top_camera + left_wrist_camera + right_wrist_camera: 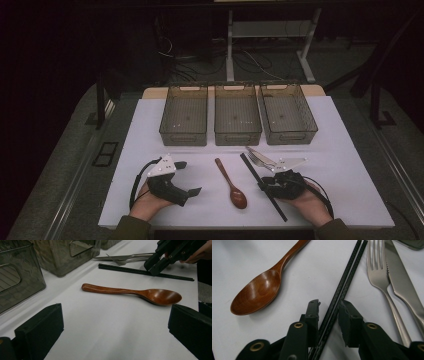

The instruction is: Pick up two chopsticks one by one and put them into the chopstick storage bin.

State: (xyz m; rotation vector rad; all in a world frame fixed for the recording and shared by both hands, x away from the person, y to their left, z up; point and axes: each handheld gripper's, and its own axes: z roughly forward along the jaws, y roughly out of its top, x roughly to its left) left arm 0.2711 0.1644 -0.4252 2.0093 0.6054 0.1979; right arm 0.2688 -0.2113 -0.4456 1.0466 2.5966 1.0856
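A pair of black chopsticks (250, 167) (348, 277) lies slanted on the white table (150, 130). My right gripper (261, 185) (328, 312) straddles them near their middle. Its jaws stand narrowly apart, one pad on each side of the sticks, which still rest flat. A brown wooden spoon (232, 185) (259, 292) lies to their left, bowl toward me. A metal fork (377, 272) and knife (399, 277) lie just right of the sticks. My left gripper (189, 177) (115, 330) rests wide open left of the spoon (130, 292), nothing between its jaws.
Three smoky see-through bins (183, 116) (237, 115) (287, 114) stand side by side across the back of the table. The table's front edge (240, 224) runs just below both hands. Dark floor and desk legs lie beyond.
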